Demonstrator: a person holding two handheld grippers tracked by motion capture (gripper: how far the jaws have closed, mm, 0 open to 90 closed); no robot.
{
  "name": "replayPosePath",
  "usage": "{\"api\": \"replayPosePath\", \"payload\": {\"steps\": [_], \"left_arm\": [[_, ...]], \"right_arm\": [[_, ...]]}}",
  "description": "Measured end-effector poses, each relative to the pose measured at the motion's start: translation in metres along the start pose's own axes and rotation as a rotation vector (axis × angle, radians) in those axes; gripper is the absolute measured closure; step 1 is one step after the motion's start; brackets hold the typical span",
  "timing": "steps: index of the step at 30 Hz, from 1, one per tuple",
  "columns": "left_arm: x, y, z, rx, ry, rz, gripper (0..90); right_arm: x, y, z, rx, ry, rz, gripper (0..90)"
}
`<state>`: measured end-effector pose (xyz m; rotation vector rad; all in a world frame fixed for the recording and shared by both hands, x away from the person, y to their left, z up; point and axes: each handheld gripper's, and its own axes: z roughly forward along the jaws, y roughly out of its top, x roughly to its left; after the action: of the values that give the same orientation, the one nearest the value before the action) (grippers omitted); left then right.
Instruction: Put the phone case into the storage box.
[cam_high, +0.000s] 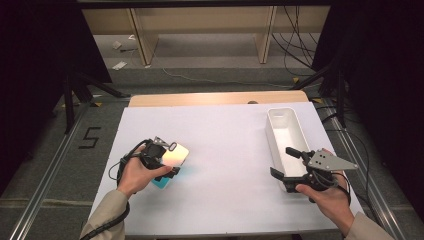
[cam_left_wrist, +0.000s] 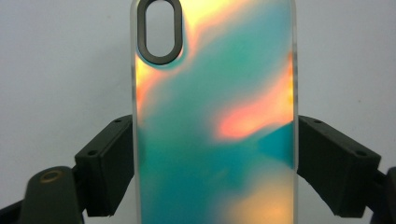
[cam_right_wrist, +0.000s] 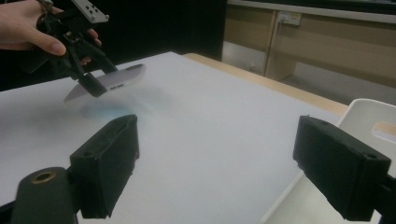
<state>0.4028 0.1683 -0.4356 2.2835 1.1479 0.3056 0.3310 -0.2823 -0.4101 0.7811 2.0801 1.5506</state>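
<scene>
Phone case (cam_left_wrist: 215, 116), iridescent teal and orange, gripped across its width between both pads of the left gripper (cam_high: 167, 159), long edges pressed on each side, camera cut-out pointing away from the tool. Lifted clear of the white table (cam_high: 225, 150), slightly tilted, a faint blue reflection on the surface just below it.

Right gripper (cam_high: 288, 163) spread wide and holding nothing, hovering by the near end of the white bin (cam_high: 285, 132), its jaws on either side of the bin's near corner (not touching it, as far as can be judged).

Likely step in hand: carrying the case across toward the bin. To do it well:
- Keep the squeeze steady; a thin, smooth shell can slip or twist out if the pressure drops.
- Hold the case level, or nose a little down, so that it does not swing between the pads.
- Travel well above the table, then lower over the open bin before letting go.
- Keep the right tool beside the bin wall, ready to steady it, and out of the path of the left one.
- Release only when the far end of the case is inside the rim.
</scene>
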Motion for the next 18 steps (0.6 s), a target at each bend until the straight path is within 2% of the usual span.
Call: {"api": "replayPosePath", "payload": {"steps": [1, 2, 3, 6, 7, 10, 11, 14, 18], "left_arm": [[-0.0013, 0.0012, -0.0017, -0.025, -0.005, -0.003, 17.0], [-0.0013, 0.0012, -0.0017, -0.025, -0.005, -0.003, 17.0], [-0.0029, 0.0022, -0.0027, -0.05, -0.004, -0.005, 17.0], [-0.0043, 0.003, -0.0036, -0.075, -0.001, -0.007, 17.0], [-0.0058, 0.0036, -0.0041, -0.104, -0.003, -0.014, 17.0], [-0.0079, 0.0043, -0.0044, -0.144, -0.007, -0.01, 17.0], [-0.0079, 0.0043, -0.0044, -0.144, -0.007, -0.01, 17.0], [-0.0095, 0.0046, -0.0046, -0.187, -0.008, -0.008, 16.9], [-0.0108, 0.0049, -0.006, -0.21, -0.01, -0.01, 16.9]], "right_arm": [[0.0002, 0.0003, -0.0003, -0.001, -0.001, 0.001, 15.3], [0.0, 0.0003, -0.0003, -0.002, -0.001, -0.001, 15.3], [0.0, 0.0002, -0.0001, -0.001, -0.002, 0.0, 15.3], [0.0001, 0.0, 0.0, 0.001, 0.0, 0.001, 15.3], [0.0001, 0.0002, -0.0001, -0.001, 0.0, 0.0, 15.2], [0.0, 0.0002, -0.0004, -0.001, -0.002, 0.001, 15.2], [0.0, 0.0001, -0.0004, -0.001, -0.002, 0.001, 15.2], [0.0001, -0.0001, 0.0003, -0.004, 0.002, 0.006, 15.2], [0.0005, 0.0002, 0.0002, -0.003, 0.0, 0.005, 15.2]]}}
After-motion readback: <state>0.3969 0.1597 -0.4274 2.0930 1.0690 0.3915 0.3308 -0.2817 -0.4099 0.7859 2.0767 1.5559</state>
